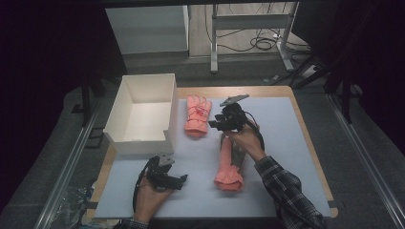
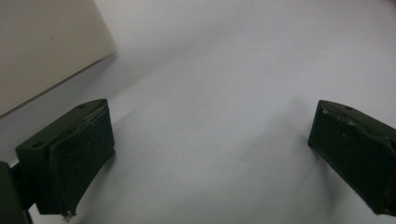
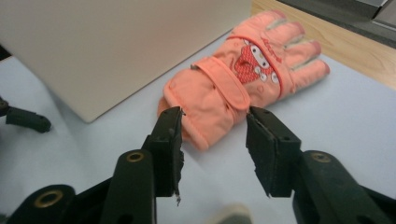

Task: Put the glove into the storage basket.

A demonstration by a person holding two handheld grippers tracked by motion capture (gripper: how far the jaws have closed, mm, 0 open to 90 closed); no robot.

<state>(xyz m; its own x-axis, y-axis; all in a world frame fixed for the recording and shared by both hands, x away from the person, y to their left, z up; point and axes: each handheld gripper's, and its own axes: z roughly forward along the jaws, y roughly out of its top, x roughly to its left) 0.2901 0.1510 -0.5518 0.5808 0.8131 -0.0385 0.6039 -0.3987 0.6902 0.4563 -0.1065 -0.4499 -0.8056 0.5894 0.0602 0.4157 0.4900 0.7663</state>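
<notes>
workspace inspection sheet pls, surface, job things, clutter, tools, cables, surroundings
surface: pale mat on a wooden table, bare between the things.
job's things: far glove lies flat beside the white box, printed side up; near glove lies on the mat near the person's right hand; the box looks empty.
clutter: nothing seen on the mat.
grippers: left tool open over bare mat, holding nothing; right tool open, its jaws either side of the far glove's cuff, pads not pressing.
cables: a black one trails from the left tool; loose ones on the floor behind.
surroundings: dark room, metal frame legs beyond the table.
</notes>
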